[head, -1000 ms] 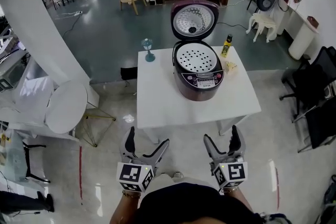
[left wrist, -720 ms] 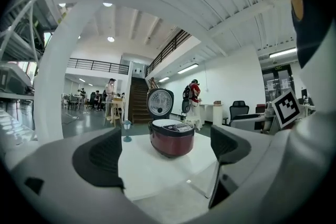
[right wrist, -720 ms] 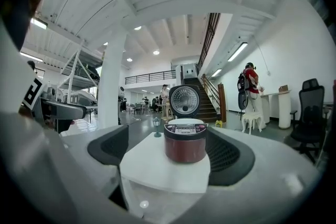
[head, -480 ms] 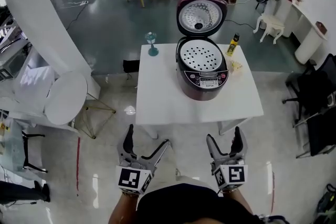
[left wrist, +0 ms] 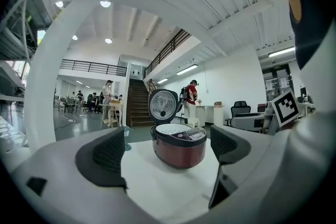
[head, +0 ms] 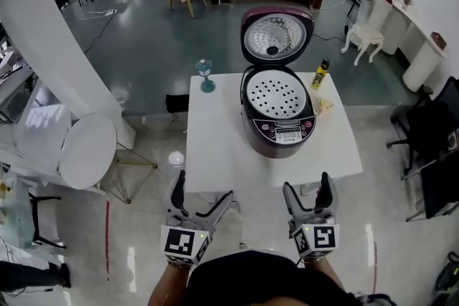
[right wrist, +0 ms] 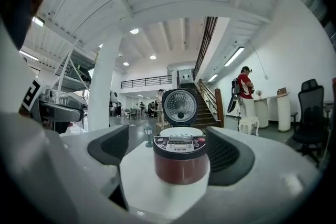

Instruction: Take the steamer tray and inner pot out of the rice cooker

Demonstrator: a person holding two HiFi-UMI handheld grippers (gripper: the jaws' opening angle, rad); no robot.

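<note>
A white square table (head: 215,147) stands on a glossy floor, and both grippers hang short of its near edge. On the table's far right half sits a dark red rice cooker (head: 280,145), control panel toward the person. Its round lid (head: 276,36) is tipped up and back, with the inside showing. A white steamer tray (head: 278,93) dotted with holes fills the cooker's mouth. The inner pot is hidden beneath the tray.

The left gripper (head: 203,191) is spread wide with nothing between its jaws. In the left gripper view its dark ribbed pads (left wrist: 107,153) stand well apart, and the cooker shows far off in the gap, untouched. The right gripper (head: 307,188) is spread just as wide and is also empty. In the right gripper view its pads (right wrist: 228,157) frame the distant cooker, well apart from it.

A small blue-green stemmed glass (head: 206,75) stands upright near the table's far left corner. A slim yellow bottle (head: 320,73) stands near the far right corner, just beside the cooker.
</note>
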